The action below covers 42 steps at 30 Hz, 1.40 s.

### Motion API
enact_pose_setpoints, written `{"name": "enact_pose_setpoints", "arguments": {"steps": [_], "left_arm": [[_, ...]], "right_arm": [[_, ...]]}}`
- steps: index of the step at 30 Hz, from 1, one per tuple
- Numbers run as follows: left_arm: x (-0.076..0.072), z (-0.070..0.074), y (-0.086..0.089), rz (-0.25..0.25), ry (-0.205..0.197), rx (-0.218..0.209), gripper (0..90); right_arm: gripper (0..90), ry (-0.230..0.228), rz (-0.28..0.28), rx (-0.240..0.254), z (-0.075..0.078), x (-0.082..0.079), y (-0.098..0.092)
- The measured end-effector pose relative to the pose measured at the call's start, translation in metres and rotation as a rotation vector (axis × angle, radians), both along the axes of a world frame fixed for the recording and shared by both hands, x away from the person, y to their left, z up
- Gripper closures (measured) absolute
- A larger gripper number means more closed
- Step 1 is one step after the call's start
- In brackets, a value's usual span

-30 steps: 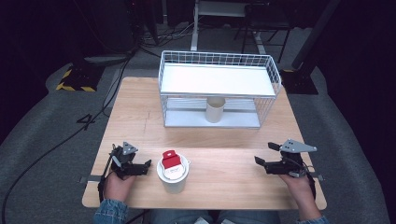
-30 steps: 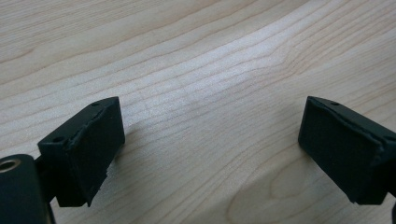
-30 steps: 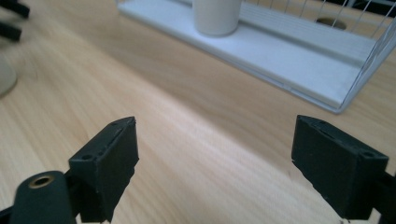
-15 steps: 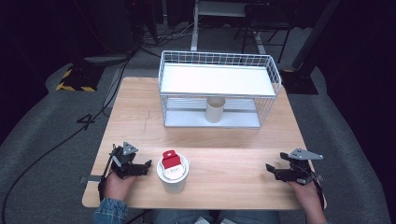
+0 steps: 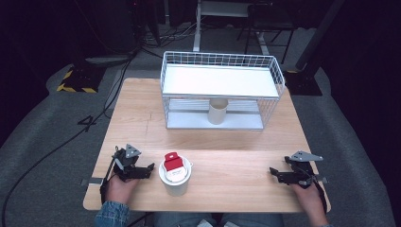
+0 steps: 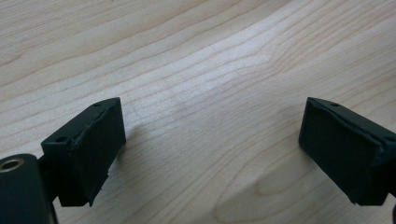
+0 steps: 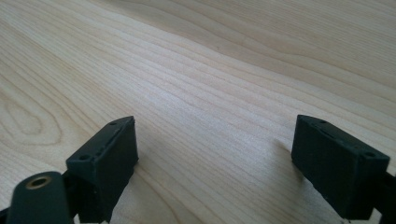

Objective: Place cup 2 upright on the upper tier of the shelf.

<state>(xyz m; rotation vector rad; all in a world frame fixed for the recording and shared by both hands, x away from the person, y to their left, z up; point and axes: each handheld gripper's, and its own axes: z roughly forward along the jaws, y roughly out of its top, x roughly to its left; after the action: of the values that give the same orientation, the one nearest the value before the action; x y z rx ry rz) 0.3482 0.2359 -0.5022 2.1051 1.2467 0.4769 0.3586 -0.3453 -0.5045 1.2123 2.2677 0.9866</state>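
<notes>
Wood of the worktop (image 5: 236, 165) is seen from the high view, and both grippers are rested on it near the front edge. The left gripper (image 5: 150, 168) is held just beside a white cup (image 5: 175, 177) with a red and white thing on top (image 5: 173, 161), but the cup is not touched. The right gripper (image 5: 273, 172) is held well apart from the cup, near the right edge. At the back, a white wire rack (image 5: 220, 81) is stood, and a tan cup (image 5: 218, 111) is kept on its lower shelf. From the left gripper view, the fingers (image 6: 95, 140) are seen spread, with bare wood between them. From the right gripper view, the fingers (image 7: 109, 154) are seen spread too, and nothing is pinched.
</notes>
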Motion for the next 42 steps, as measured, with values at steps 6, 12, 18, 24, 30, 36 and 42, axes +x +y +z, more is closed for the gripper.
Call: {"name": "enact_pose_setpoints", "arguments": {"steps": [6,12,18,24,30,36,42], "left_arm": [[-0.01,0.008,0.0,-0.016,-0.027,-0.019,8.1],[-0.026,0.019,0.004,-0.019,-0.056,-0.08,8.6],[-0.041,0.03,0.01,-0.024,-0.092,-0.163,10.0],[-0.06,0.043,0.005,-0.056,-0.132,-0.188,10.2],[-0.08,0.054,-0.003,-0.091,-0.179,-0.214,10.2],[-0.099,0.064,-0.012,-0.142,-0.202,-0.224,10.2],[-0.112,0.075,-0.025,-0.197,-0.221,-0.221,10.1]], "right_arm": [[14.2,0.001,0.001,0.0,0.0,0.0,0.0],[13.6,0.002,-0.005,0.0,0.0,0.001,0.001],[13.6,0.001,-0.005,0.0,0.0,0.001,0.001],[13.6,0.001,-0.013,-0.001,0.0,0.0,0.002],[13.5,0.001,-0.018,-0.002,0.0,0.0,0.002],[13.3,0.002,-0.025,-0.001,0.0,0.0,0.003],[13.3,0.001,-0.025,-0.001,0.0,0.0,0.003]]}}
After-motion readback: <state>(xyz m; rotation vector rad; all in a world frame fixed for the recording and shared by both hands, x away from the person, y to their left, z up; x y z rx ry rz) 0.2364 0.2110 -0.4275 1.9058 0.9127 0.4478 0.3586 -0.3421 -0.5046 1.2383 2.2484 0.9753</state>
